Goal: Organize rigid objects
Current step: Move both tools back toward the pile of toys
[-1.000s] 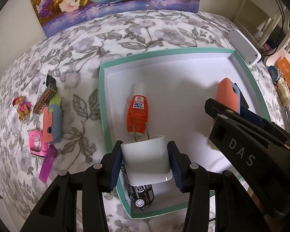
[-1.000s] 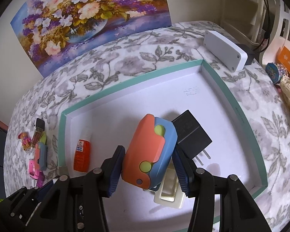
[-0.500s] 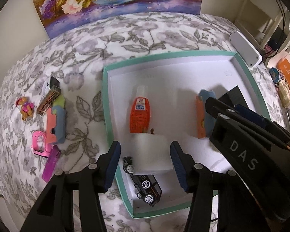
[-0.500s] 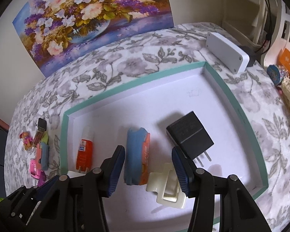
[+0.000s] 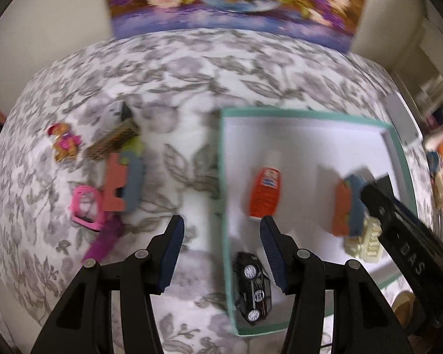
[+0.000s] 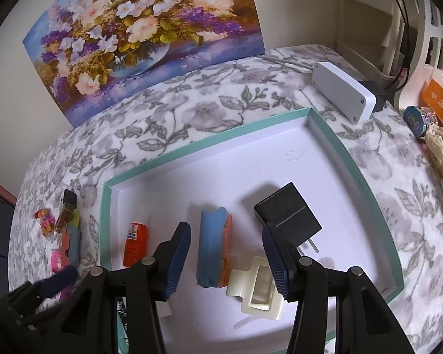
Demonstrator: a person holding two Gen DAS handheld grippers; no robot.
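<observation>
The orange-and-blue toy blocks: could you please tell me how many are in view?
2. One orange-and-blue block stands on edge inside the teal-rimmed tray, between the right tongs. The other block lies on the floral cloth left of the tray. More may be hidden.

A home, likely a bedroom or living room: a flower-printed cloth (image 6: 221,112) covers the surface, a painting (image 6: 144,35) of flowers leans on the plain wall, and white shelving (image 6: 422,29) with cables stands at the right.
</observation>
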